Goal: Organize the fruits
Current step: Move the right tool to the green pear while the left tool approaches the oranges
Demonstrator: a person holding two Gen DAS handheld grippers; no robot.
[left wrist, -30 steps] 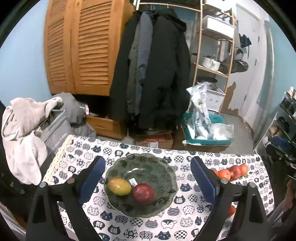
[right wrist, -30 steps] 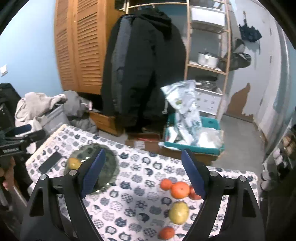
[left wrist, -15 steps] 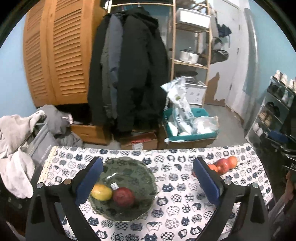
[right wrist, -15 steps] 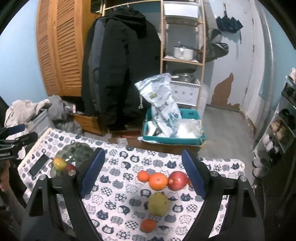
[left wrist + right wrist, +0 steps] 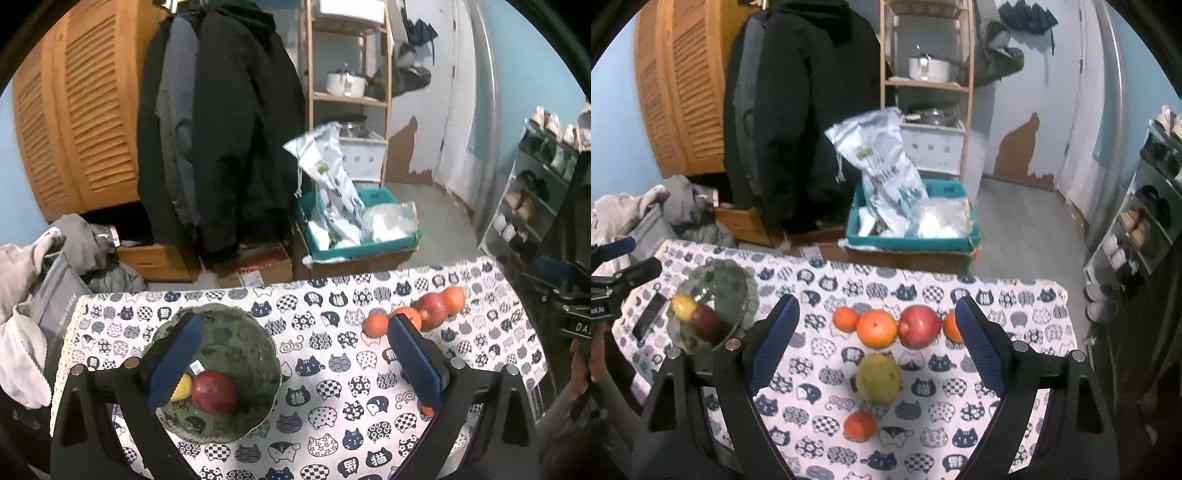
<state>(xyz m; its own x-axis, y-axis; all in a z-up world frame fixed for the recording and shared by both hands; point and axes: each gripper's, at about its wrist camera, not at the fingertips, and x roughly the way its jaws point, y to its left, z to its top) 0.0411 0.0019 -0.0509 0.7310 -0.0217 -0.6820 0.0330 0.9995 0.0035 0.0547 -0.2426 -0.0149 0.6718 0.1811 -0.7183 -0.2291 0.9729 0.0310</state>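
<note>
1. Green glass bowl [image 5: 236, 339] on the cat-print cloth [image 5: 1015, 295] holds a red apple [image 5: 214, 391] and a yellow fruit [image 5: 683, 306].
2. Loose oranges [image 5: 877, 328], a red fruit [image 5: 919, 326] and a pear [image 5: 879, 376] lie near the right gripper [image 5: 875, 332].
3. Left gripper [image 5: 291, 350] and right both hold nothing, jaws widening.
4. Likely next: the right gripper lowers around one fruit.

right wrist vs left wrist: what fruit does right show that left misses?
Only the right wrist view shows the yellow-green fruit and, nearer the camera, a whole small orange, both between the opening, empty right tongs. Only the left wrist view shows the sticker in the glass bowl, framed by the opening, empty left tongs. Both show the bowl holding a red apple and a yellow fruit, plus the row of oranges with a second red apple on the cat-print cloth.
</note>
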